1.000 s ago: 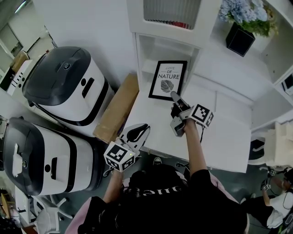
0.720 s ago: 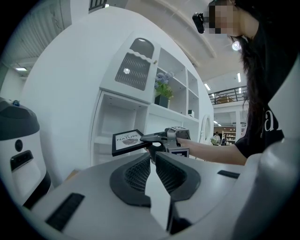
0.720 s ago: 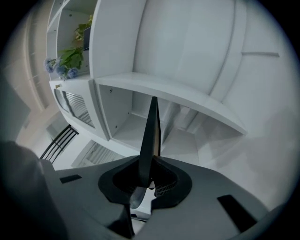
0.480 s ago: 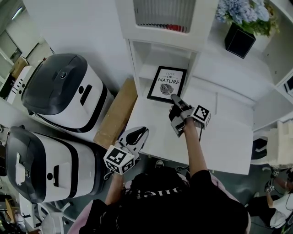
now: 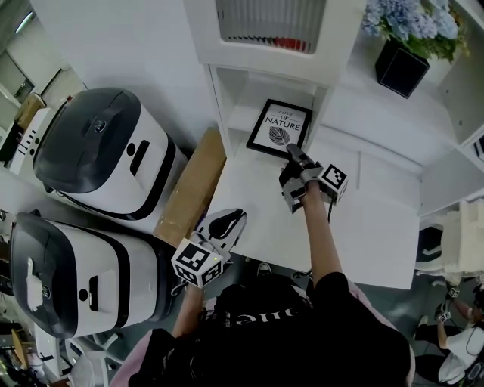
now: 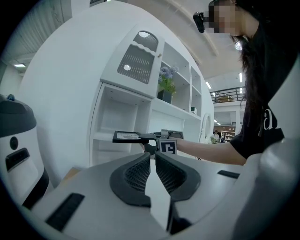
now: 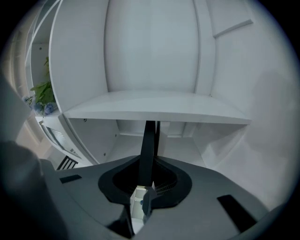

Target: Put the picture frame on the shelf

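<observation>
**A:** What is at the far left?

**B:** In the head view, two bulky white machines with dark grey domed lids. The upper machine (image 5: 98, 147) sits above the lower machine (image 5: 72, 268). Just to their right, a long brown cardboard box (image 5: 193, 189) lies against the edge of a white table (image 5: 363, 227).

**A:** And the left gripper?

**B:** The left gripper (image 5: 233, 217) is low, at the table's near edge, well apart from the frame. Its own view shows the jaws drawn together with nothing between them.

**A:** Where is the picture frame?

**B:** The picture frame (image 5: 278, 128) has a black border, a leaf and the words "OF NATURE". It is off the table, at the mouth of the lower open compartment of the white shelf unit (image 5: 227, 98). The right gripper (image 5: 296, 157) pinches its near edge. In the right gripper view the frame is a thin dark strip clamped between the pads, pointing at the shelf board (image 7: 154, 110). In the left gripper view it lies nearly level. I cannot tell whether it touches the board.

**A:** And farthest right?

**B:** Blue flowers (image 5: 408, 19) in a black pot (image 5: 401, 68), up on a higher ledge.
</observation>
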Available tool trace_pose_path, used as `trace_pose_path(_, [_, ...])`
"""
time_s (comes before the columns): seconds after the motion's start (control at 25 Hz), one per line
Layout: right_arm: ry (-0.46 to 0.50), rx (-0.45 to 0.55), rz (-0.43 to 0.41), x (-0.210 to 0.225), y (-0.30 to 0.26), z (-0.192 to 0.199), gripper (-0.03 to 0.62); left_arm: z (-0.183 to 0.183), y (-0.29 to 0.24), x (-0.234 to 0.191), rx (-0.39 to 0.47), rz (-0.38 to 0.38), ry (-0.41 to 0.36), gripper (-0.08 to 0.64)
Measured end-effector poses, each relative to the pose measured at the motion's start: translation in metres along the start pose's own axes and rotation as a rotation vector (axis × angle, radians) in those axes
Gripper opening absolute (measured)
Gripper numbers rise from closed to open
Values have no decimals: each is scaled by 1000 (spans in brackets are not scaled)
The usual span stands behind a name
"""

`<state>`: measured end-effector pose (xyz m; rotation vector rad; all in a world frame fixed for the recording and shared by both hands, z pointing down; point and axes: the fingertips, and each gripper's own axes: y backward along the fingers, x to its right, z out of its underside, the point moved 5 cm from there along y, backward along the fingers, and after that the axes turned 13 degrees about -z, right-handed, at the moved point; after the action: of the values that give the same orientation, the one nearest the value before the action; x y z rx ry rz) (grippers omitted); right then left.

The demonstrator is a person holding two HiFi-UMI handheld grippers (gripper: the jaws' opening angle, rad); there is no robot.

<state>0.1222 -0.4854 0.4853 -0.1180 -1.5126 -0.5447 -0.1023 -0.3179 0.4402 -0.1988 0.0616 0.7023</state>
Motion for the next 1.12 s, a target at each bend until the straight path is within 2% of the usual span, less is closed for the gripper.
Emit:
trace_pose_path(0.16, [-14, 57, 27, 4, -5, -14, 75, 0, -2, -5, -7, -4, 3, 44])
trace_pose_path(0.32, [5, 90, 17, 13, -6, -29, 76, 3, -2, -8, -17, -3, 4, 44])
trace_pose_path(0.68, [33, 150, 9, 12, -10, -28, 77, 6, 4, -9, -25, 1, 2, 44])
trace_pose_path(0.8, [55, 158, -25, 9, -10, -29, 79, 5, 9, -9, -20, -4, 1, 44])
trace_pose_path(0.96, [26, 146, -85, 2, -11, -30, 192, 8, 18, -12, -17, -16, 3, 44])
trace_pose_path(1.12, [54, 125, -63, -2, -10, -27, 219, 9, 23, -12, -18, -22, 8, 44])
